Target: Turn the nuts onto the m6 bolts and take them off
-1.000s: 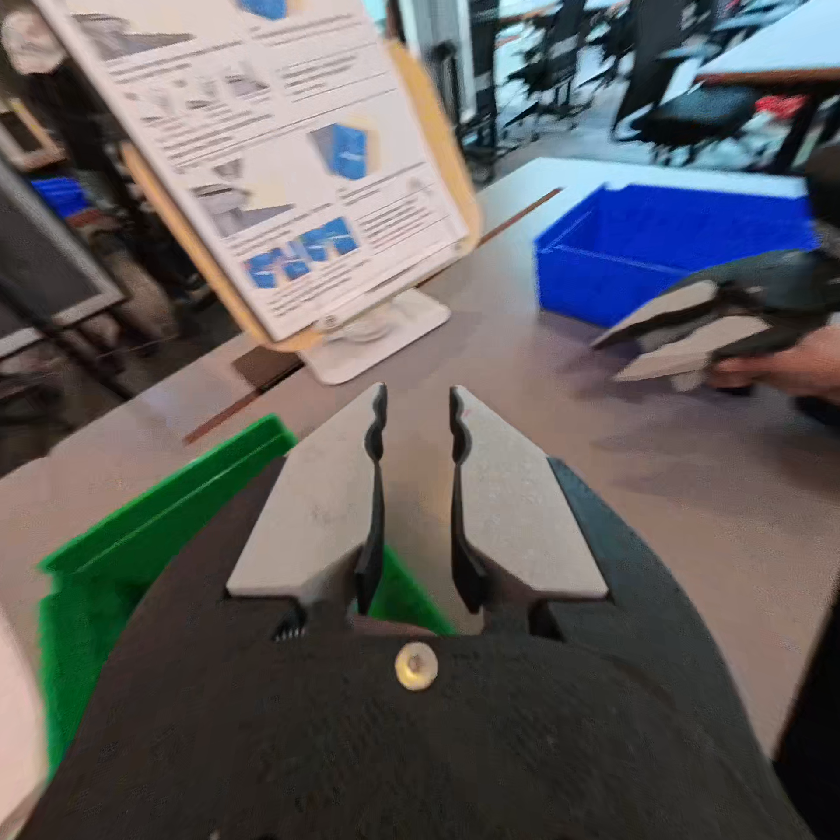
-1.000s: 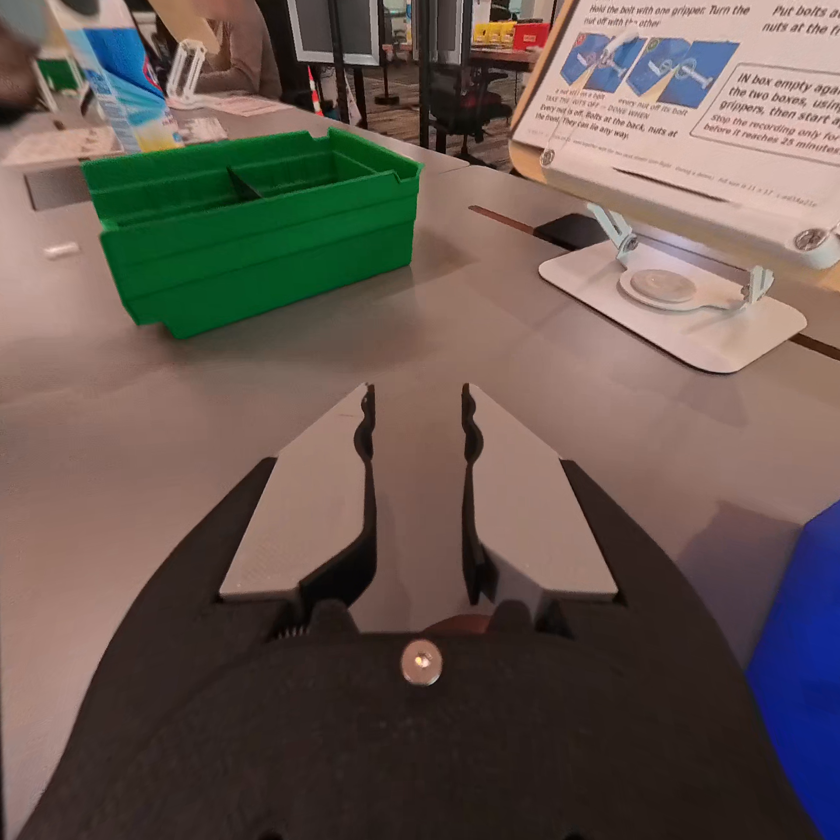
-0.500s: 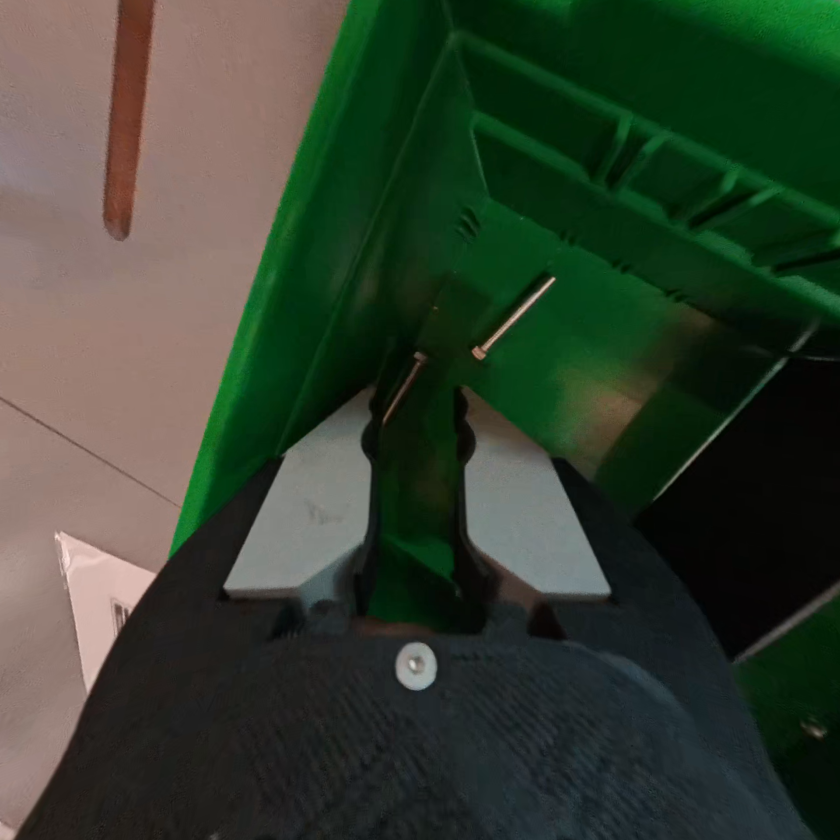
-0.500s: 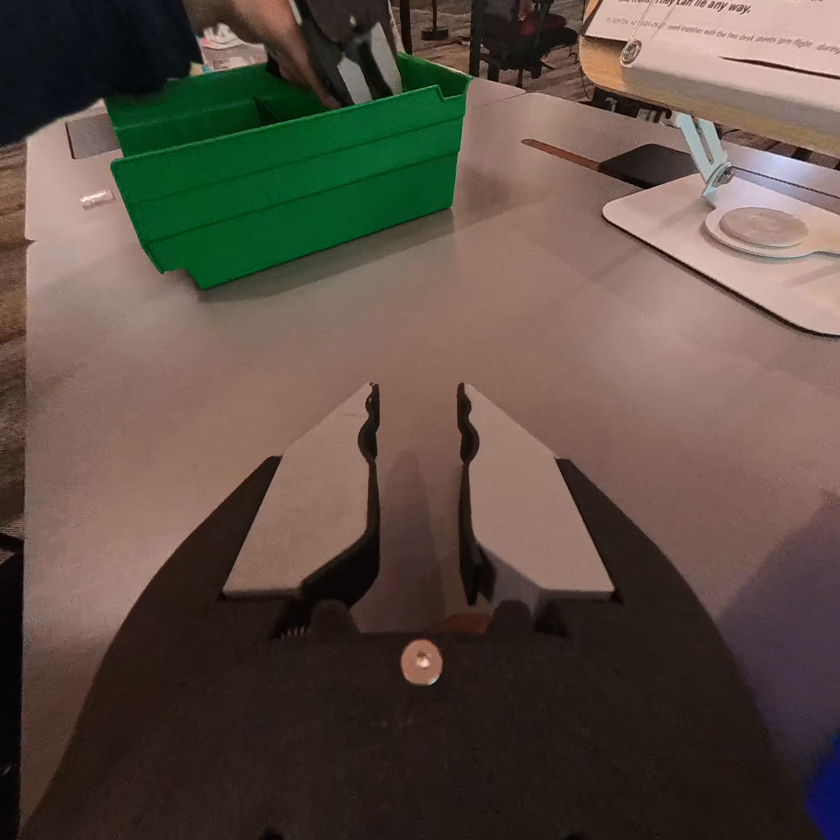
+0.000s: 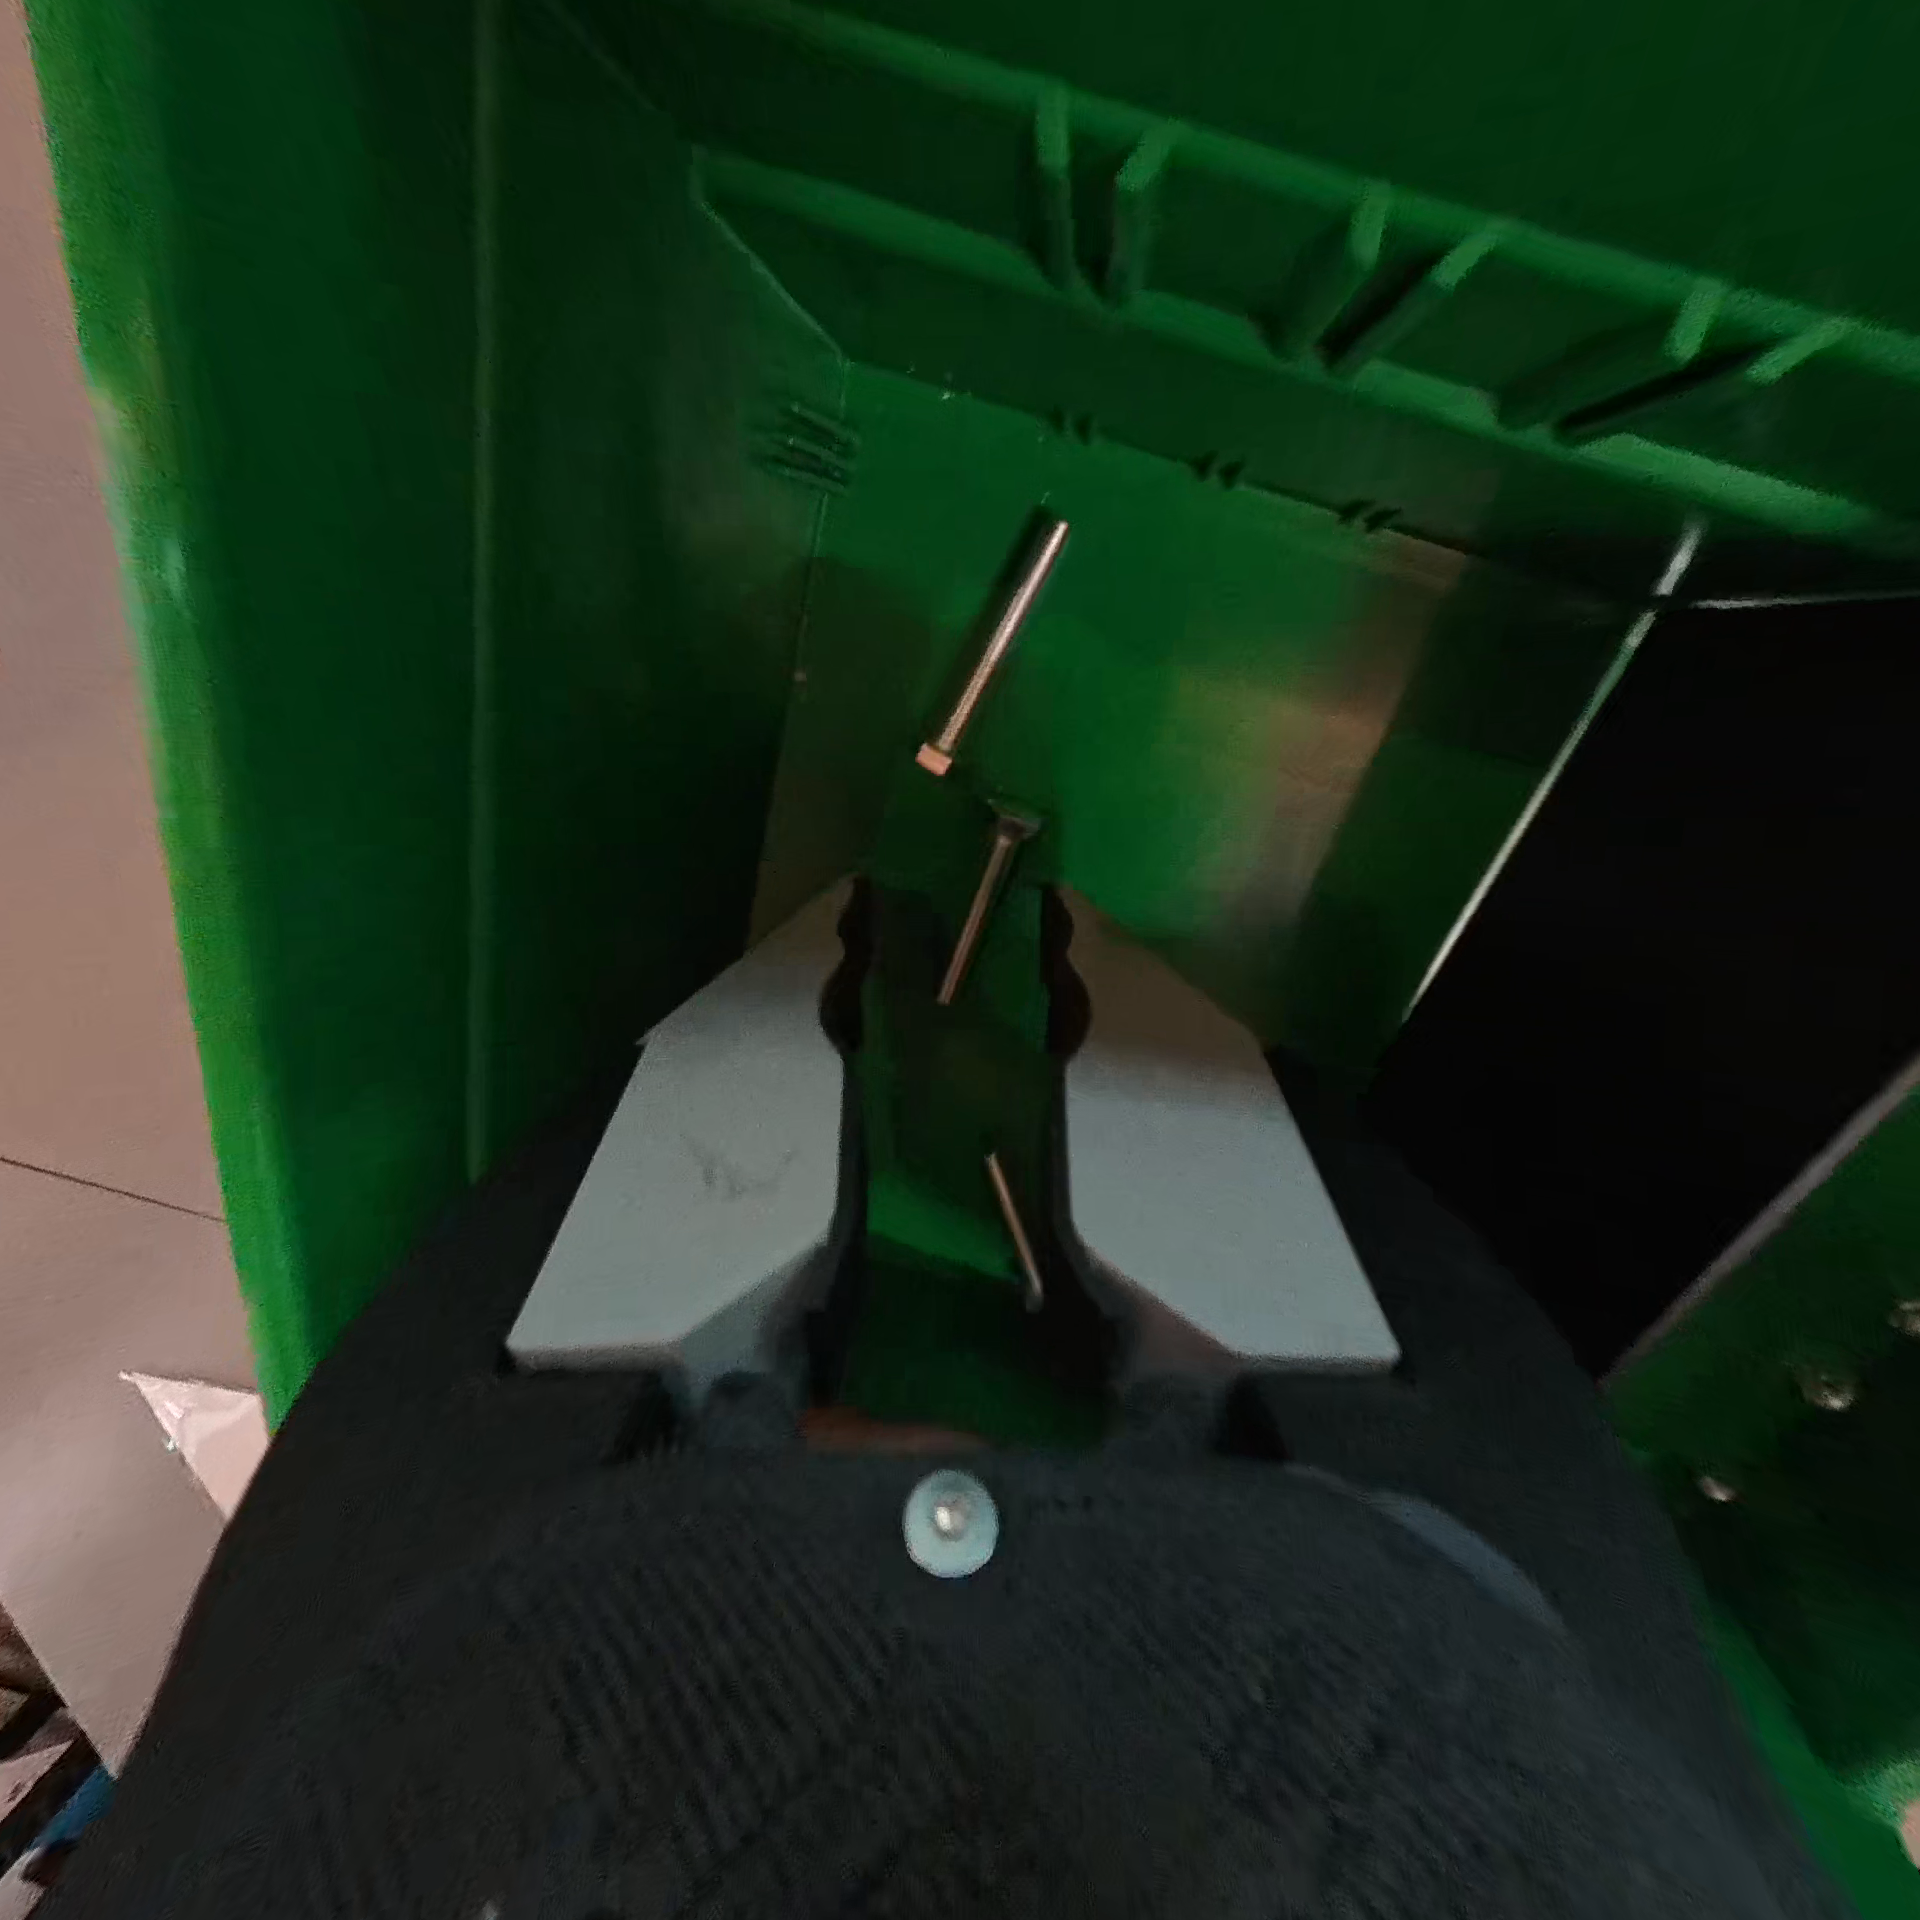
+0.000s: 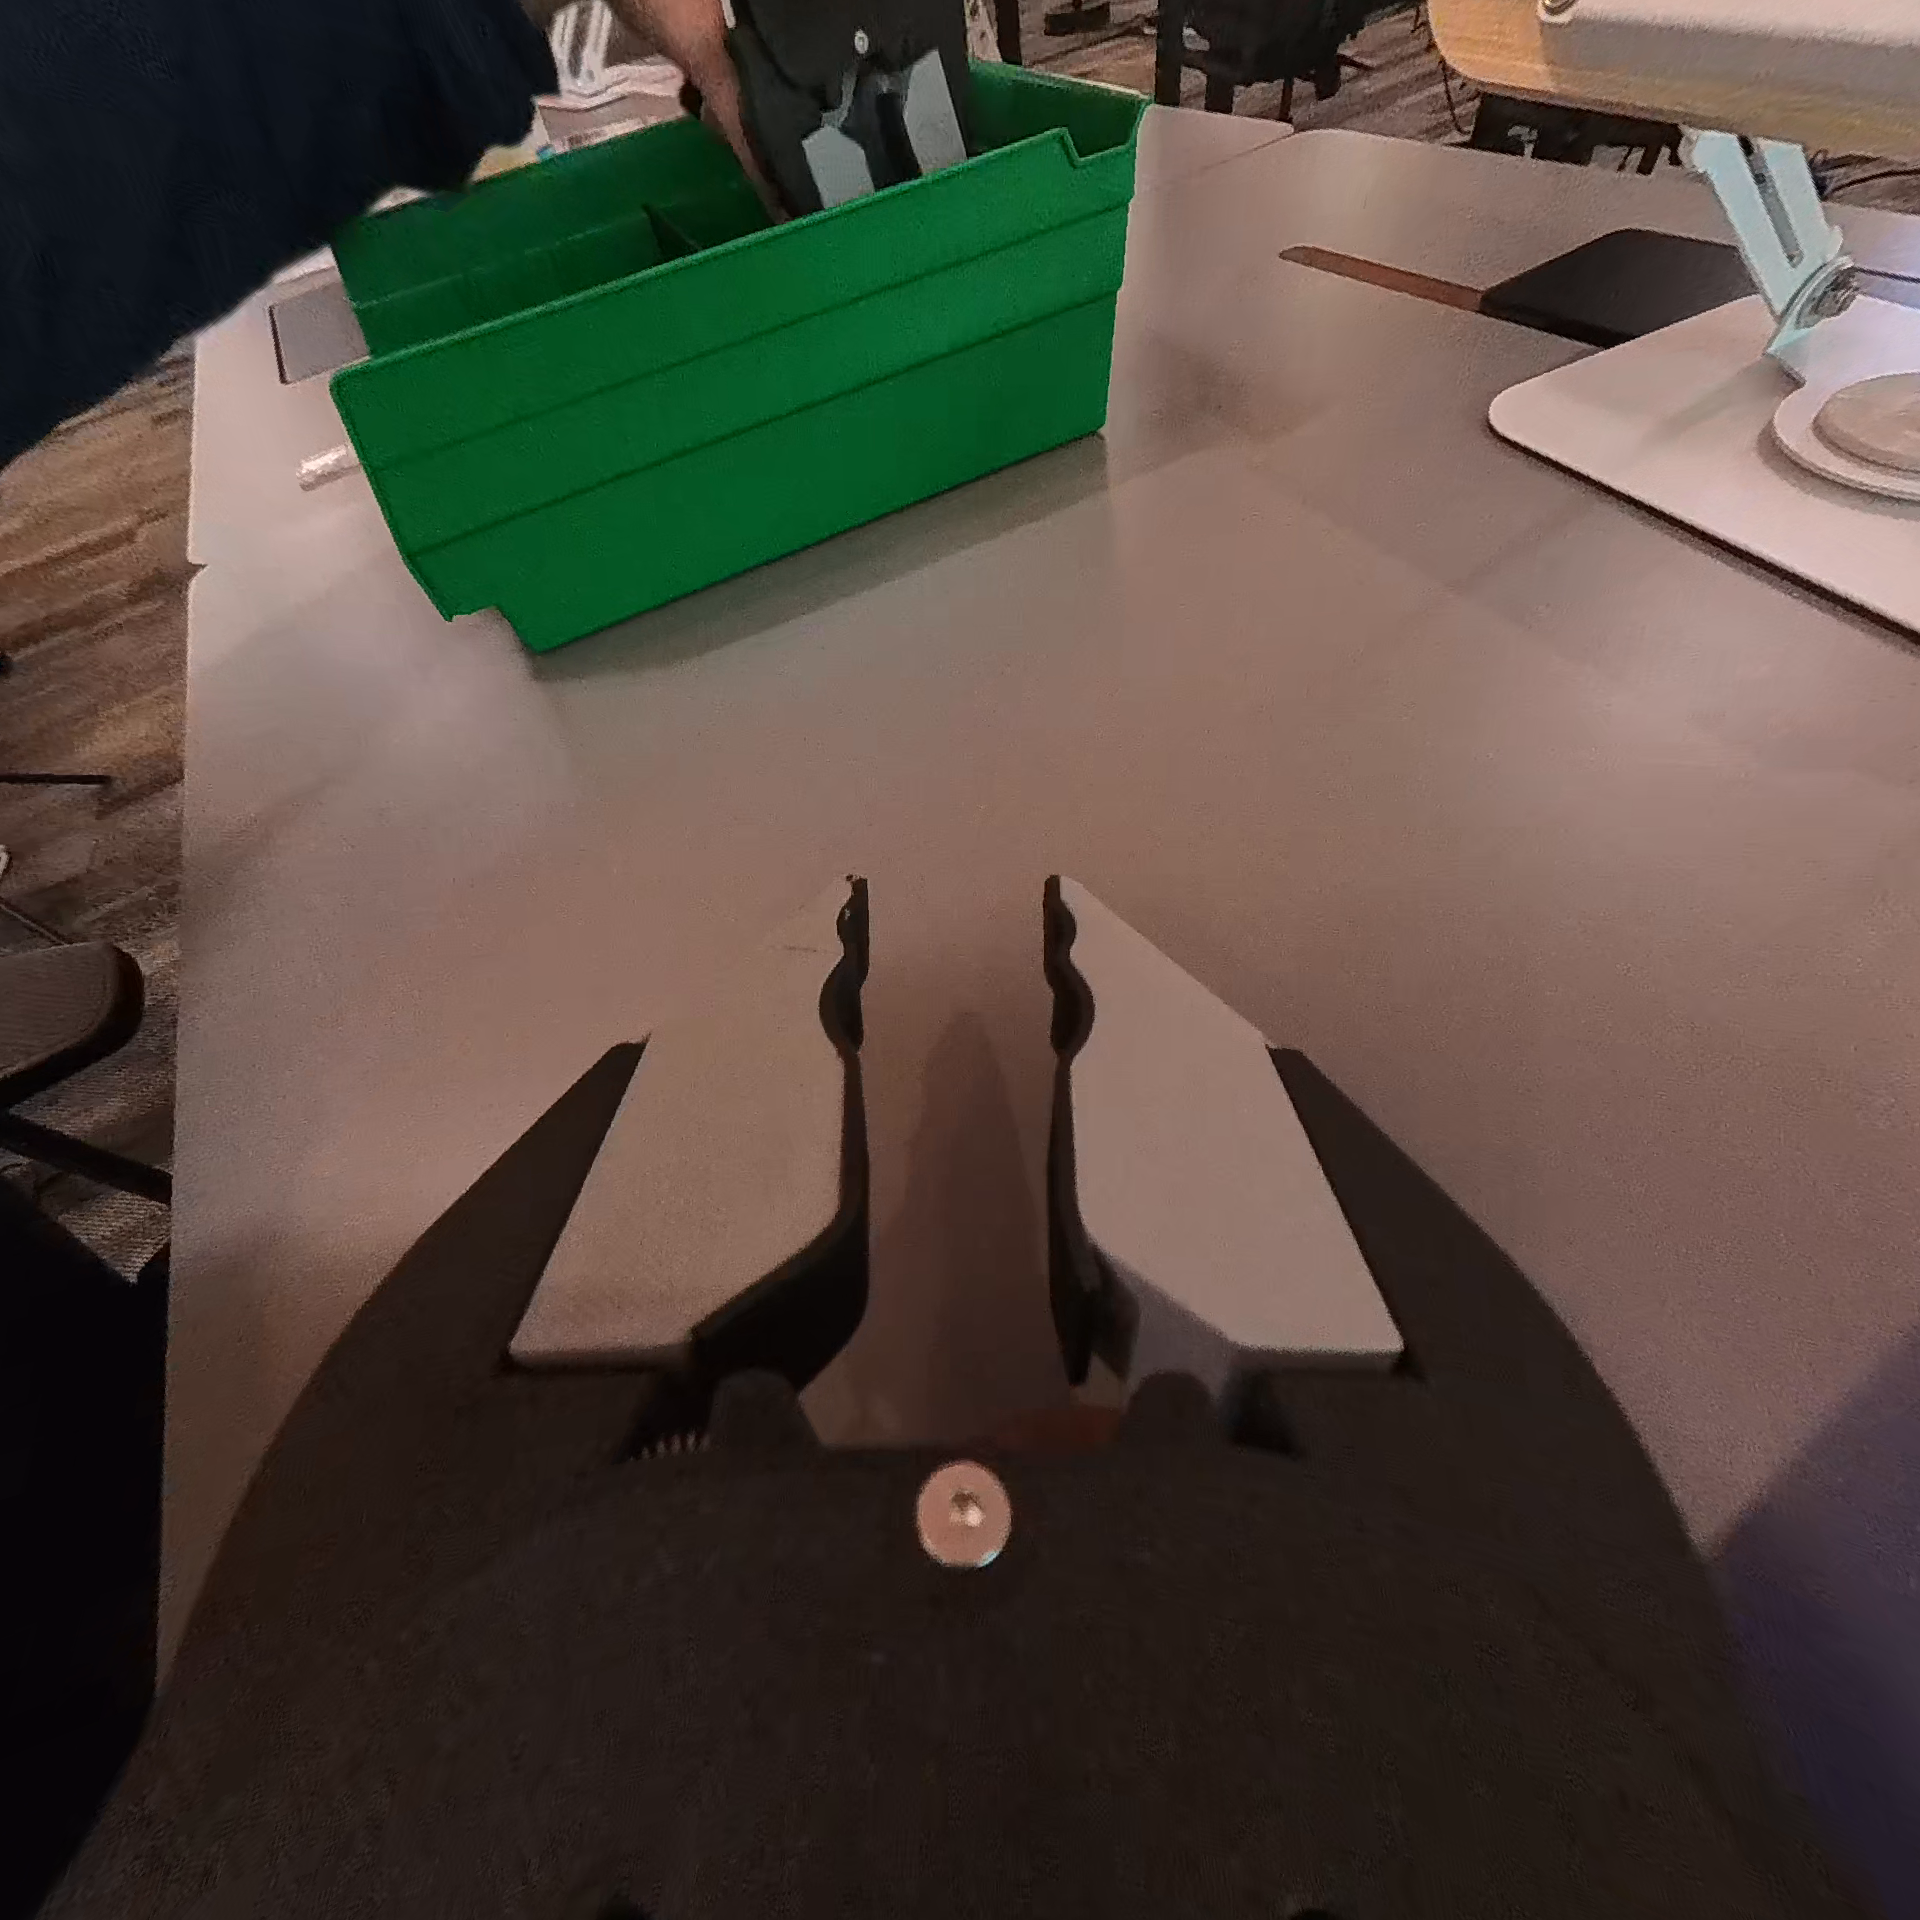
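Three bolts lie on the floor of the green bin's corner compartment. The nearest bolt (image 5: 1013,1216) shows deep in the gap of the left gripper (image 5: 951,935), close against the right-hand finger; the middle bolt (image 5: 985,902) runs slantwise up out of the gap with its head just past the tips; the far bolt (image 5: 992,644) lies beyond, head towards the gripper. The jaws are spread with nothing pinched.

The risk, as I judge it, is a poor catch. The middle bolt lies at a slant to the fingers, so closing now could pinch it near one end and let it swing or slip free, or roll it aside. With the nearest bolt also between the fingers, the jaws might trap two at once or jam on one and miss the other. The bin wall (image 5: 395,727) stands close on the left and the back wall ahead, so a hard push could knock the fingers against plastic or shove the bin.

Small metal bits in the neighbouring compartment (image 5: 1829,1387) may be nuts; too blurred to tell.

The right gripper (image 6: 951,904) hangs over the bare desk (image 6: 1247,727), jaws spread and empty, well apart from the green bin (image 6: 727,436). A white stand base (image 6: 1683,447) sits far right.
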{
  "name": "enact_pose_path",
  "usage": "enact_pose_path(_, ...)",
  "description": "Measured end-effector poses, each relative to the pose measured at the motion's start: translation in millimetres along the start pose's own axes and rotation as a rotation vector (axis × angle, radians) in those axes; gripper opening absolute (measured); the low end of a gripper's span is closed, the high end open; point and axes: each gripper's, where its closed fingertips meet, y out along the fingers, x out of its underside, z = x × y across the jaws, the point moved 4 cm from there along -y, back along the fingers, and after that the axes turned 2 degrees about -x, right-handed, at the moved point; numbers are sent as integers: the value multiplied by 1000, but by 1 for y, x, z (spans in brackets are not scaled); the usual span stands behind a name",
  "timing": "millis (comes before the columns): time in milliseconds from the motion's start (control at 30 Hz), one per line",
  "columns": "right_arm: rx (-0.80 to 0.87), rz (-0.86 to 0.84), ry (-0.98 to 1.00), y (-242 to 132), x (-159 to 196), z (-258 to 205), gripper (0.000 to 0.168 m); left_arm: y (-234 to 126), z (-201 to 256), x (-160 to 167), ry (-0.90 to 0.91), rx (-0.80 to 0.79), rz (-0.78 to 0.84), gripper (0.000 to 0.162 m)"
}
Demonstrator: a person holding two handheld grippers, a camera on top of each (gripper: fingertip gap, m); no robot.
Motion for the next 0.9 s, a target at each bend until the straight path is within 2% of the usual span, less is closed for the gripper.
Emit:
enact_pose_path(67, 1, 6, 1, -1, -1, 0, 30, 3, 5, -8, 23, -6, 35, 36)
enact_pose_path(200, -8, 14, 15, -1, -1, 0, 29, 8, 4, -31, 61, -45, 112, 31)
enact_pose_path(267, -6, 15, 17, -1, 0, 1, 29, 10, 4, -37, 51, -28, 127, 21)
enact_pose_path(300, -6, 16, 19, -2, 0, 1, 29, 12, 4, -40, 37, -4, 141, 10)
enact_pose_path(333, -6, 19, 22, -2, -1, 2, 29, 12, 5, -41, 29, 7, 154, 5)
enact_pose_path(467, 0, 30, 29, -5, -2, 4, 28, 12, 6, -38, 16, -8, 131, 4)
enact_pose_path(567, 4, 38, 33, -5, -2, 5, 27, 9, -1, -29, 54, -150, 36, 3)
enact_pose_path(733, -21, 29, 22, -1, -1, -2, 25, -43, -10, -31, -94, -334, 169, 3)
enact_pose_path(900, -25, 40, -14, 0, -2, -9, 25, -114, -1, -41, -230, -512, 408, 3)
